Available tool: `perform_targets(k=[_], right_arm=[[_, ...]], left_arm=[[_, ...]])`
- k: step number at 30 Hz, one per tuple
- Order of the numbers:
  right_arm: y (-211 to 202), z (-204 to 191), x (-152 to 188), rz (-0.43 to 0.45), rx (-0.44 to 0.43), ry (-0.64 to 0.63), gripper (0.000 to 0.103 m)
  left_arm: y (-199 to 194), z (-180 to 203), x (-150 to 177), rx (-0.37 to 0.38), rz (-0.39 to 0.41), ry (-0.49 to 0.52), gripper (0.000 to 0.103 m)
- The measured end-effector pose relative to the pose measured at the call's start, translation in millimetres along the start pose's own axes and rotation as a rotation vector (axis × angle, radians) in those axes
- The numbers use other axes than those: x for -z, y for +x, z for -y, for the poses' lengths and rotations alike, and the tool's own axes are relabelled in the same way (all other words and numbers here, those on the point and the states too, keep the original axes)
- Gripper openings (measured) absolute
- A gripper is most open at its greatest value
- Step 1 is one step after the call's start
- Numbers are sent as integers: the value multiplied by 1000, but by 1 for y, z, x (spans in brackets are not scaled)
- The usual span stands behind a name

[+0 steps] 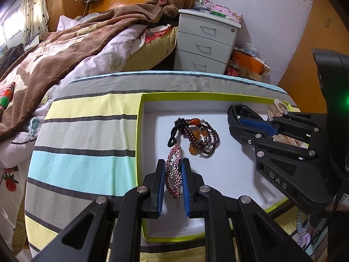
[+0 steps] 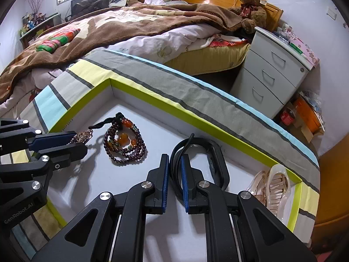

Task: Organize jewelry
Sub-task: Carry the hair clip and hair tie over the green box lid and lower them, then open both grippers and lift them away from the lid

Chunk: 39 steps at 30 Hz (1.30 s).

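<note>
The box (image 1: 139,131) is white with a green rim. The beads (image 1: 201,138) are dark red and orange. The cloth (image 1: 87,135) has yellow, blue and grey stripes.

Everything sits in or over my shallow white box with the lime-green rim (image 1: 139,131). Near the box's middle lies the dark garnet-coloured bead strand (image 1: 202,139), coiled in loose loops, with amber-orange beads and a black cord loop at one end. Just beside it, toward the box's near wall, the pink rhinestone hair clip (image 1: 173,174) stands on edge. The black wristband (image 2: 209,161), curled in a loop, is toward the far right wall. The clear peach claw clip (image 2: 277,185) lies in the box's right corner.
</note>
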State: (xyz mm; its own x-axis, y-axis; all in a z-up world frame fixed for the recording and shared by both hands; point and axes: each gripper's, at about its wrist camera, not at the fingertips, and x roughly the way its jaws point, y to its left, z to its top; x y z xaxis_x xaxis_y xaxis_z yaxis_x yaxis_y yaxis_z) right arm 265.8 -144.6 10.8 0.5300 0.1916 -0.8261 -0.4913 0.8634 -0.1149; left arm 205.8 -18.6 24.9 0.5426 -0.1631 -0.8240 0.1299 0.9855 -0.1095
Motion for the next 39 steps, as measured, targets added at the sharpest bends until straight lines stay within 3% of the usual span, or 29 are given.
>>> perform_targets(k=[21,27,31,39], right_arm=[[-1,2,0,9,10,11,15],[-11,4,-1,37,8,24,19],[-24,5,1,69,-1,37,35],[-60,3,10,134,5,69,35]], left_arm=[[4,2,-3,3,-17,-10,21],[1,4,-3,1,-15,-10,33],[-3,6,-2,1,-15,-11,38],[-29,13,2,-2,21,0,49]])
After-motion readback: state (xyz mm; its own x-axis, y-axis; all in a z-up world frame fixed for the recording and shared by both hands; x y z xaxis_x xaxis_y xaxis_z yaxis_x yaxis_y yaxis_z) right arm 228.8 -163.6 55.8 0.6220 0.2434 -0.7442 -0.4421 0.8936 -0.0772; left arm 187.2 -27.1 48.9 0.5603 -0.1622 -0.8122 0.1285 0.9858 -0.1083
